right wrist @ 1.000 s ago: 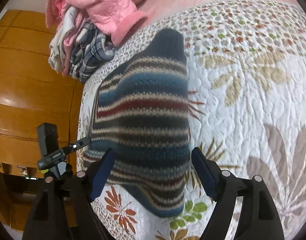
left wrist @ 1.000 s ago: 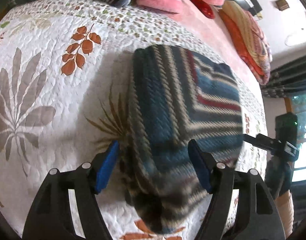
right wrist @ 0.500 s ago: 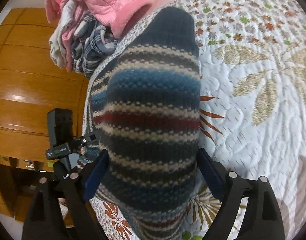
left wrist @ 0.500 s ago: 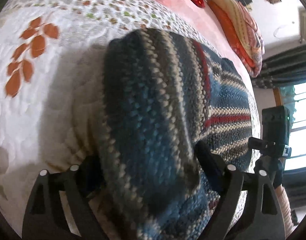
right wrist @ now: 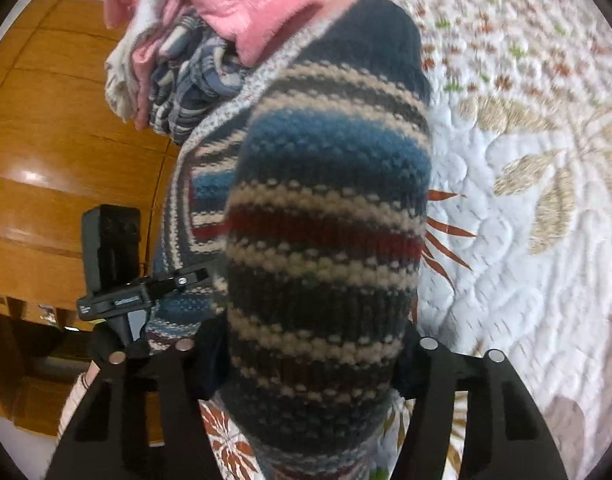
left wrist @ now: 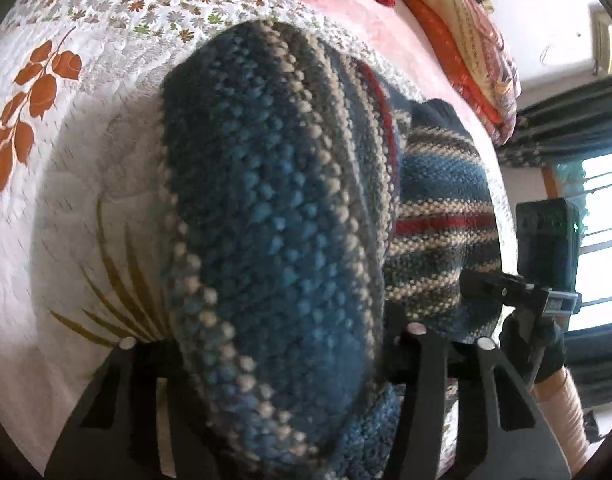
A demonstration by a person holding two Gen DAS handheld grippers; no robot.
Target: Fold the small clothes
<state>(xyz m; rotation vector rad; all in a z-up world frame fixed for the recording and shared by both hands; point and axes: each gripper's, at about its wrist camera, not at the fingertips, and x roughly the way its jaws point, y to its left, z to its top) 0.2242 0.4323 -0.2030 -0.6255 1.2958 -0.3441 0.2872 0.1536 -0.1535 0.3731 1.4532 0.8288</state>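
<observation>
Bulging up between both sets of black fingers, the striped knit garment (left wrist: 274, 216) fills most of each wrist view, its blue, cream, grey and red bands lying over the white quilted bedspread (left wrist: 66, 152) with its orange leaf print. The left gripper (left wrist: 272, 344) has the knit packed between its fingers, whose tips are buried in the fabric, so it reads as pinching the garment. The right gripper (right wrist: 306, 344) shows the same picture: knit wedged between its fingers, tips hidden, a grip on the cloth. In the left view the other gripper's black body stands at the right edge, just beside the garment's far side. A heap of pink and plaid clothes (right wrist: 194, 40) sits near the garment's dark end, with orange-brown wood panelling (right wrist: 46, 140) beyond.
</observation>
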